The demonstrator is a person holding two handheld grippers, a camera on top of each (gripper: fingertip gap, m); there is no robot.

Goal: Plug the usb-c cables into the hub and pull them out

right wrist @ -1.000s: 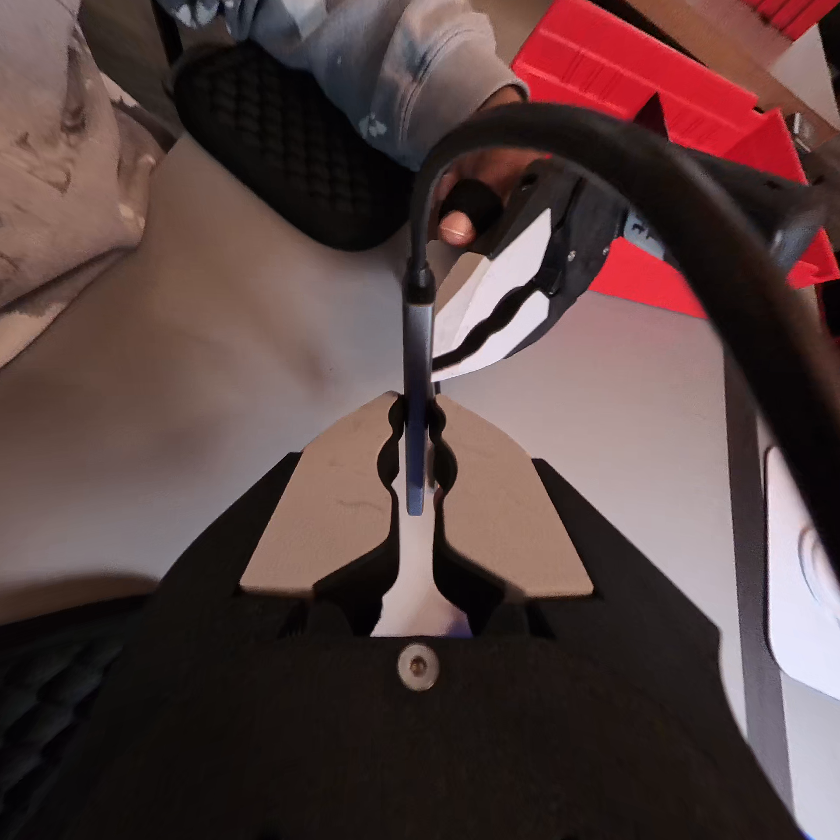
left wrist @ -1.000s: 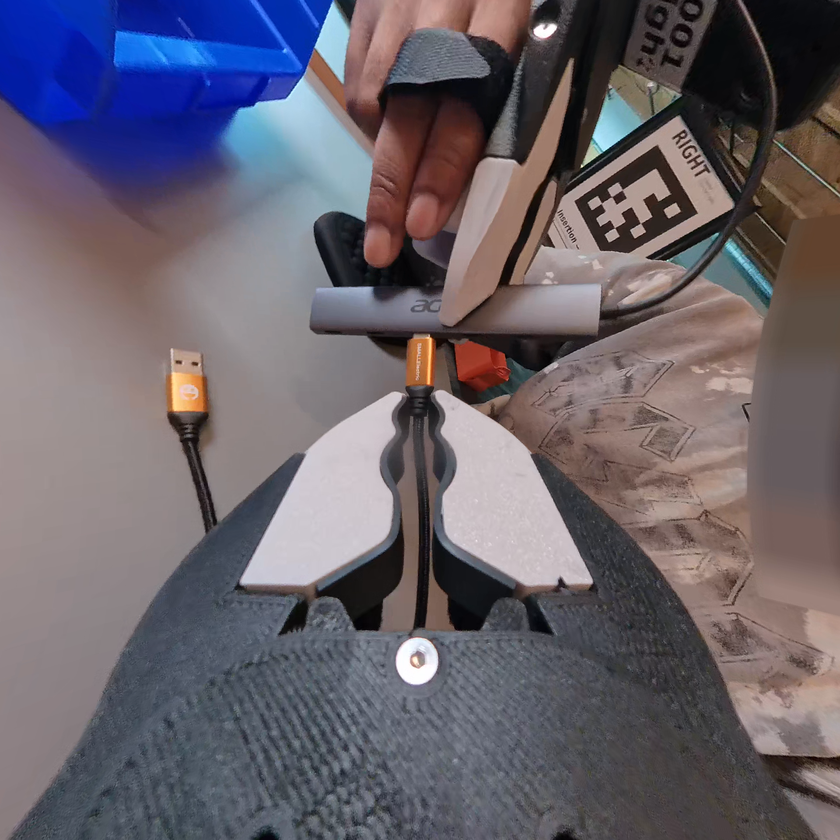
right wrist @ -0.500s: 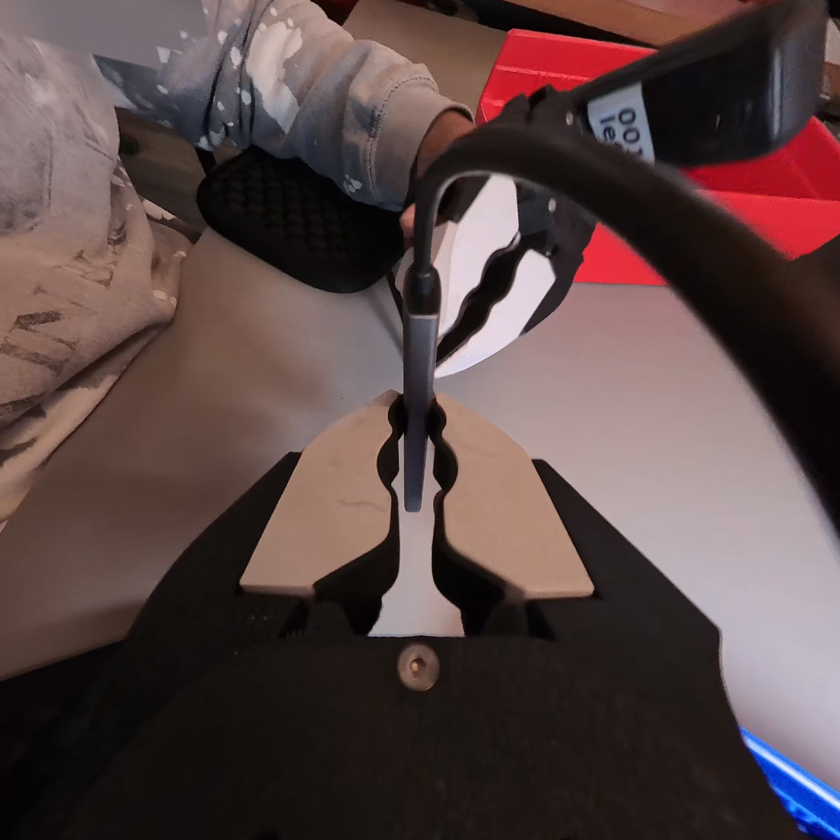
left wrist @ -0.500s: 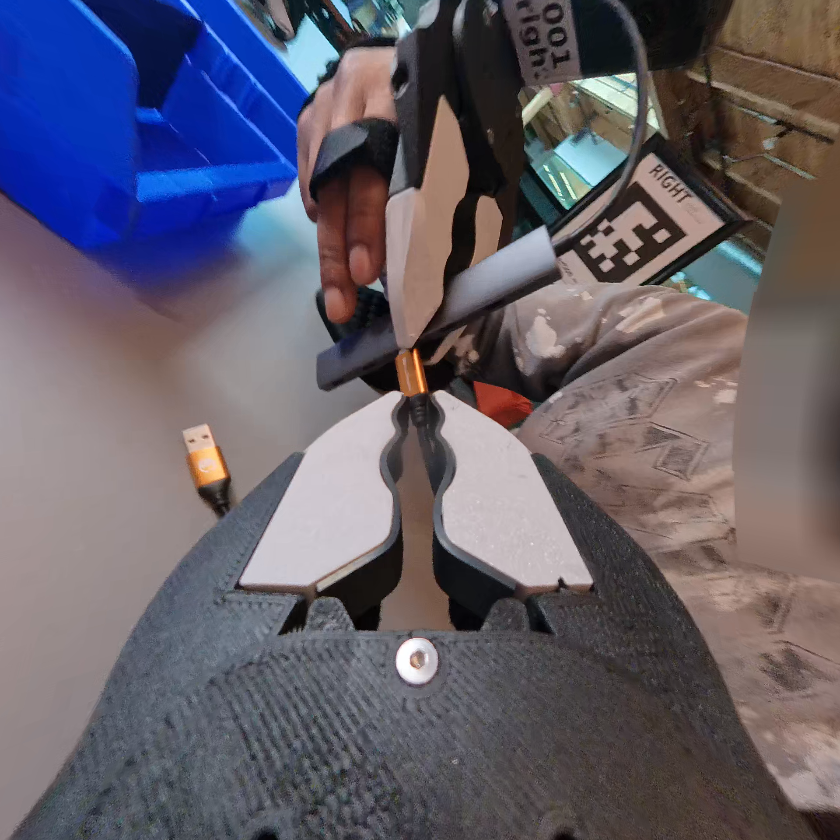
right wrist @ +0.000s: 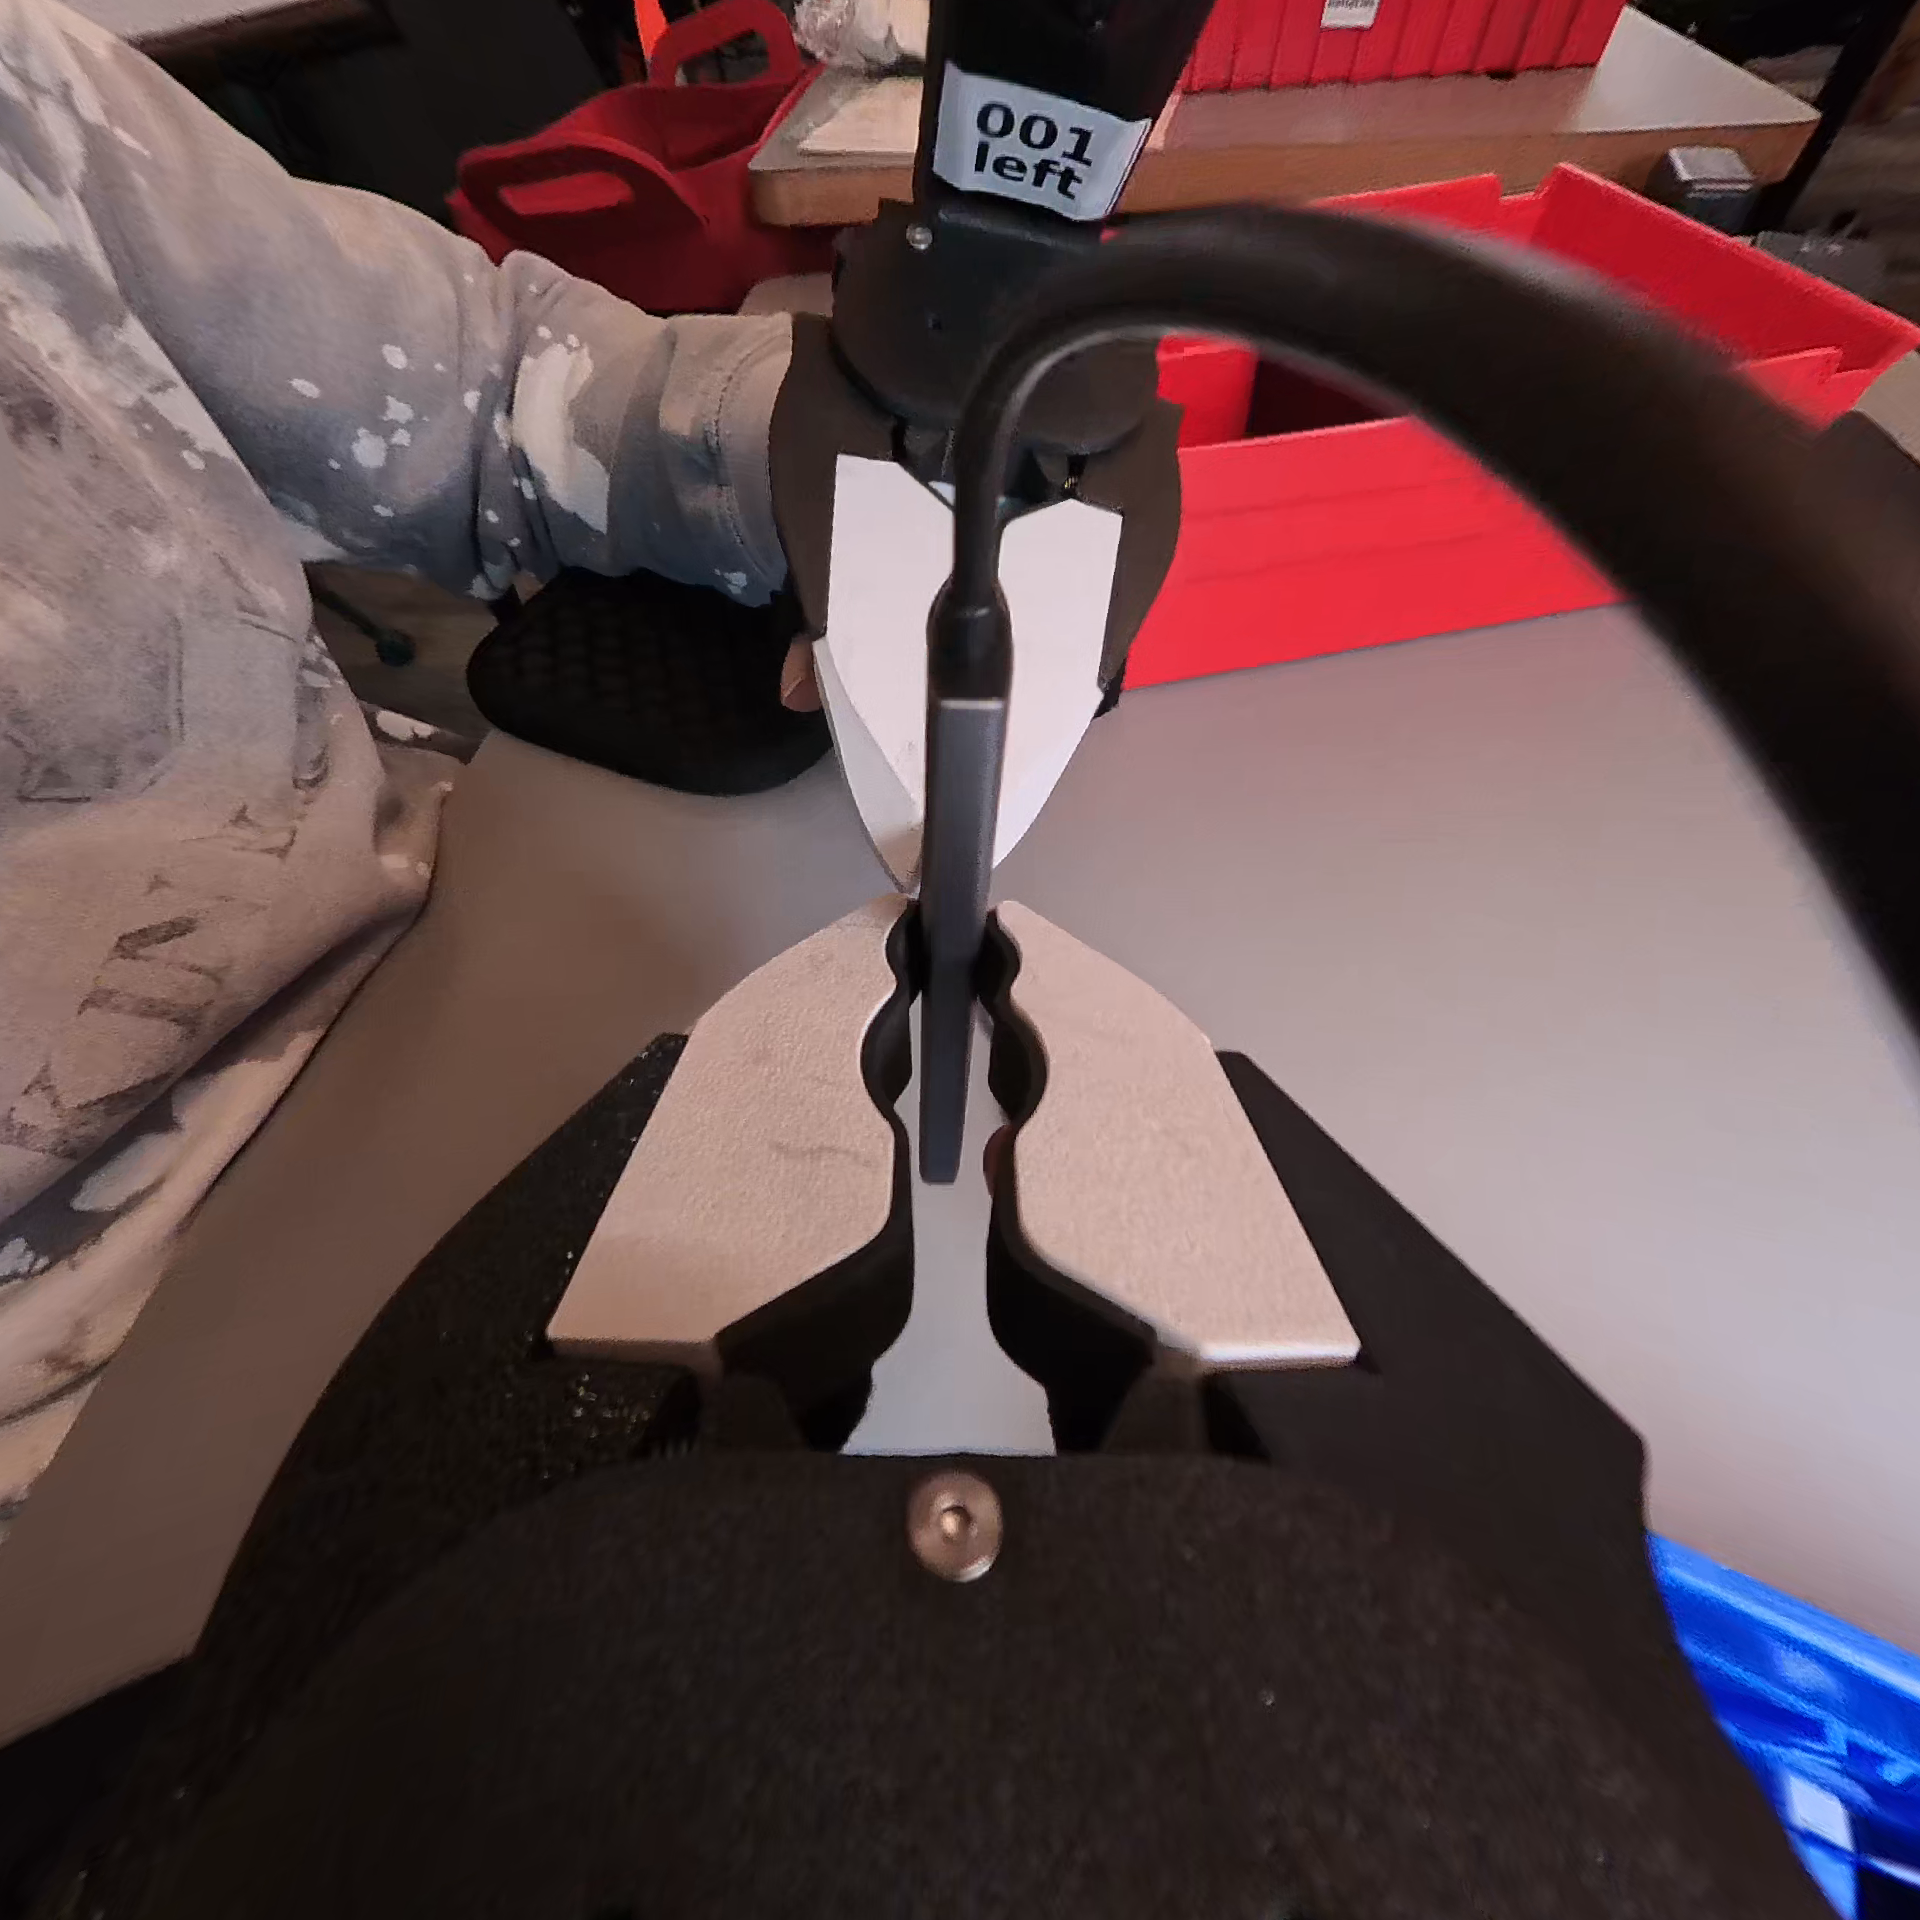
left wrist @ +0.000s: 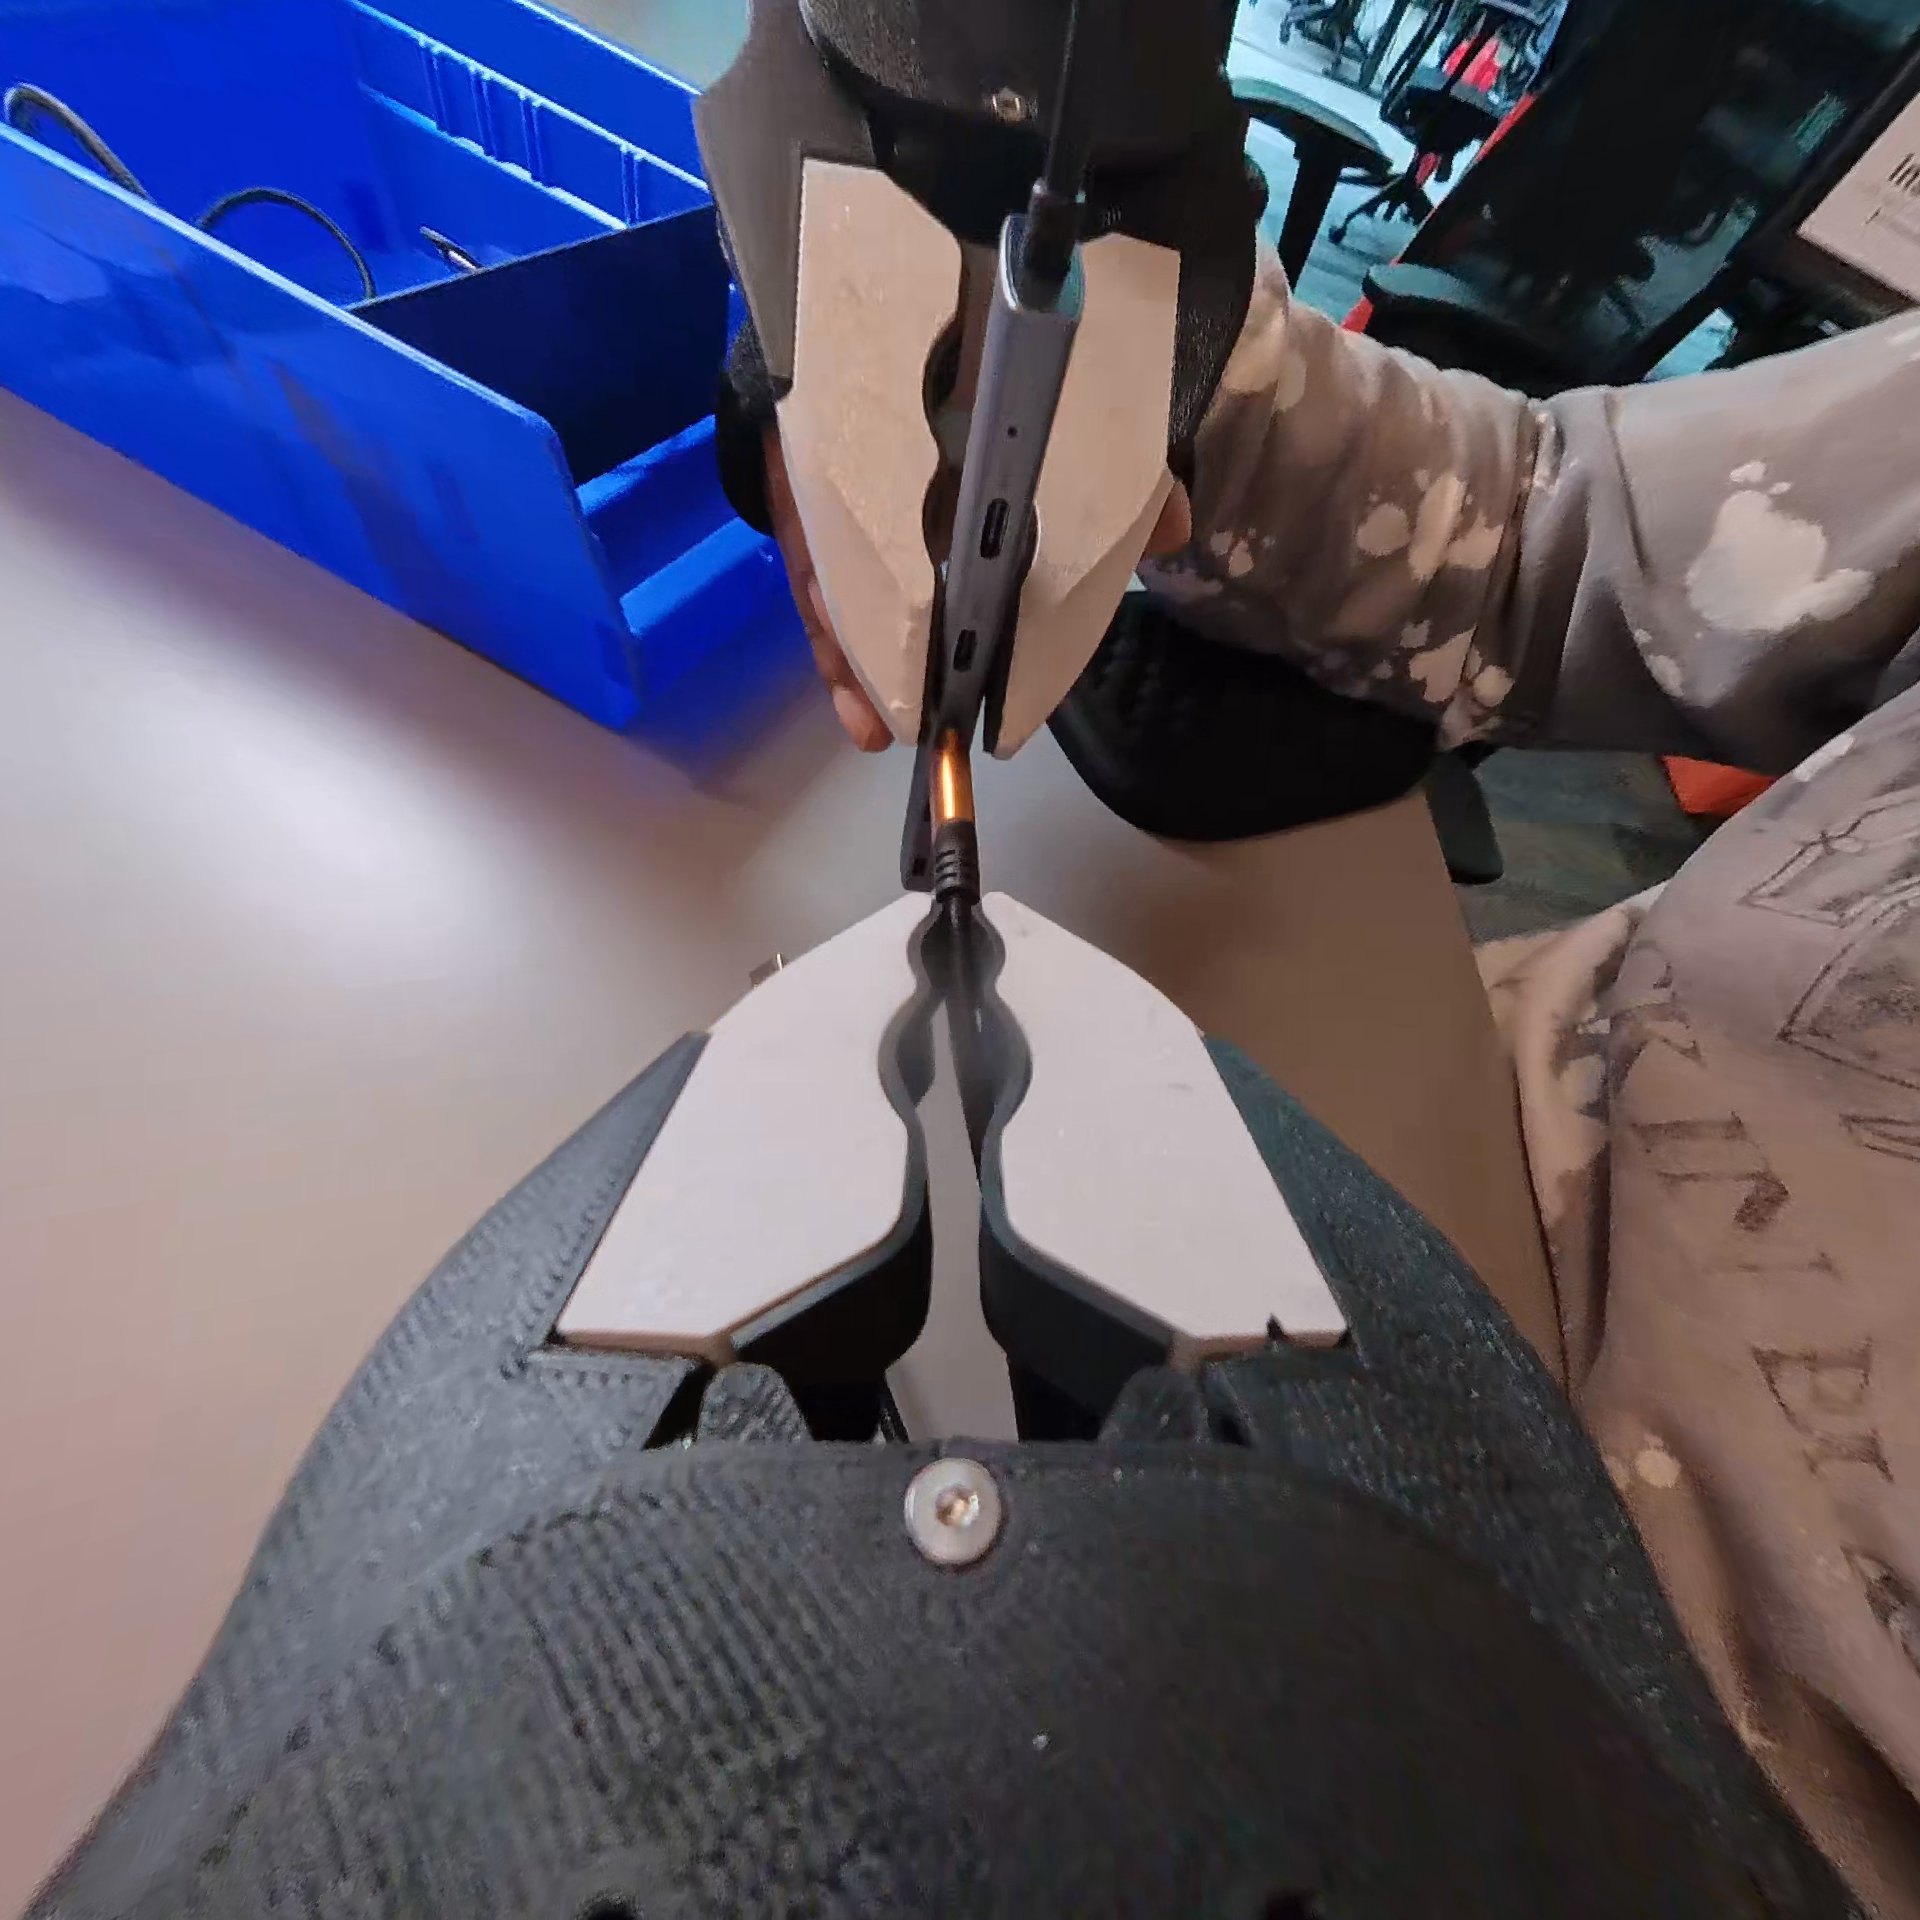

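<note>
My right gripper point(right wrist: 951, 914) is shut on the slim grey hub point(right wrist: 961, 831) and holds it edge-on above the table; the hub's own black cable point(right wrist: 1455, 343) loops overhead. In the left wrist view the hub point(left wrist: 1013, 416) stands between the right gripper's point(left wrist: 961, 738) fingers, with empty ports along its edge. My left gripper point(left wrist: 951, 912) is shut on the black braided cable point(left wrist: 961, 997) just behind its orange usb-c plug point(left wrist: 951, 790). The plug meets the hub's edge below the right gripper's tips and looks seated in a port. The two grippers face each other tip to tip.
A blue bin point(left wrist: 364, 343) holding cables stands at the far left of the grey table point(left wrist: 312, 935). Red bins point(right wrist: 1403, 540) stand at the back in the right wrist view. A black mesh chair point(left wrist: 1247, 748) sits at the table edge beside the person's sleeve point(left wrist: 1507, 499). The tips of both grippers are at nearly the same place.
Both grippers swung round together with hub and plug still joined. The hub went from lying crosswise to pointing end-on. The cable's orange USB-A end on the table slipped almost out of sight.
</note>
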